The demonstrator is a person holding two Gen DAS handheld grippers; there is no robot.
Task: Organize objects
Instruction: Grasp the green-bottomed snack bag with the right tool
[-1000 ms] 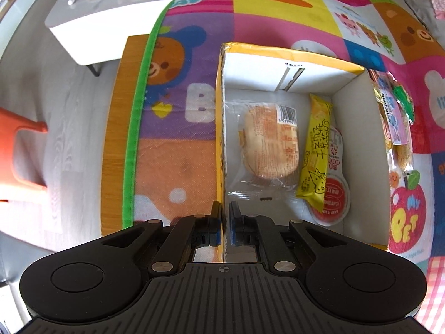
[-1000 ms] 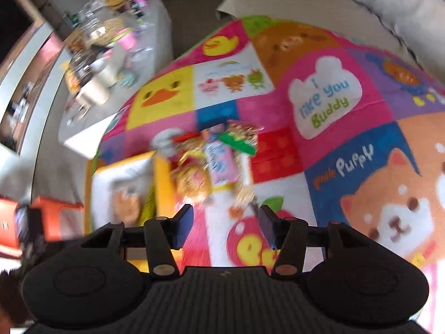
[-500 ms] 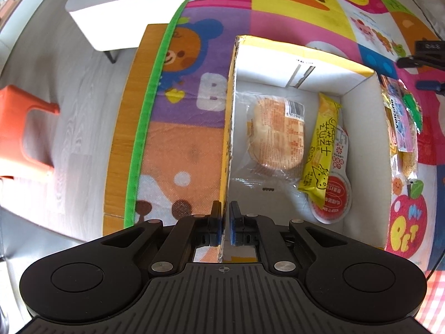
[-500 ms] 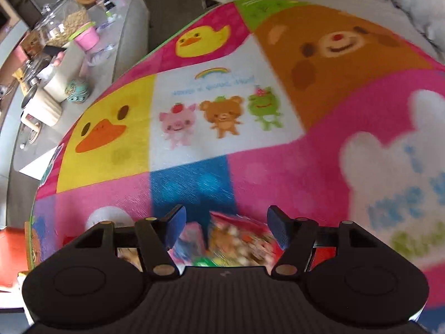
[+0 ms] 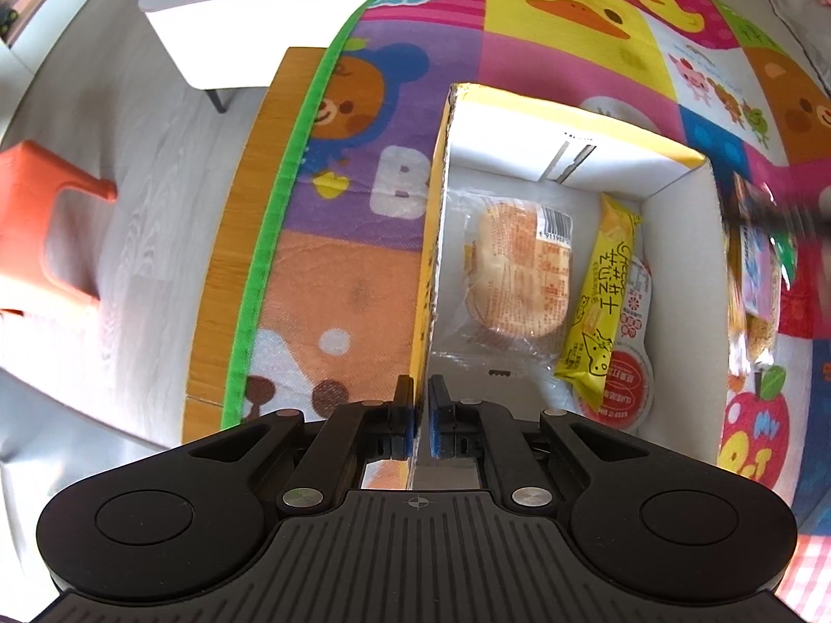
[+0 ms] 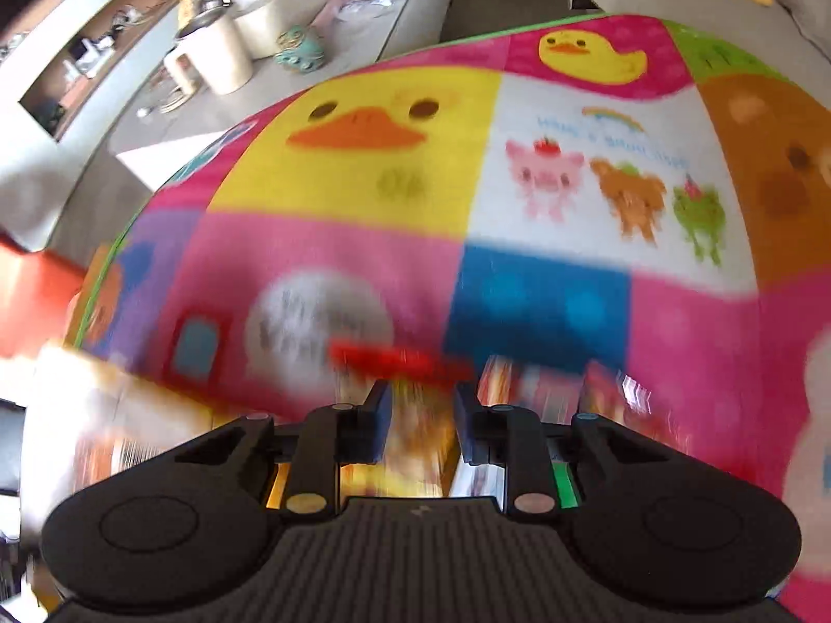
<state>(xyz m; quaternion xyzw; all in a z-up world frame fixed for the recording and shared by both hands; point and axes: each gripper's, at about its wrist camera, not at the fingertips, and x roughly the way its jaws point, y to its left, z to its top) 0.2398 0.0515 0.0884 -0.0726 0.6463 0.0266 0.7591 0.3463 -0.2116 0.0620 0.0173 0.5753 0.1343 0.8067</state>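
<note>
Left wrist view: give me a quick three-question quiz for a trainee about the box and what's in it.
1. True or false: the left gripper is clamped on a side wall of the box.
2. How many packaged snacks lie inside the box? A two, B three, C five.
3. Short answer: which snack in the box lies nearest the gripped wall?

Key: 1 true. 2 B. 3 the wrapped bun.
</note>
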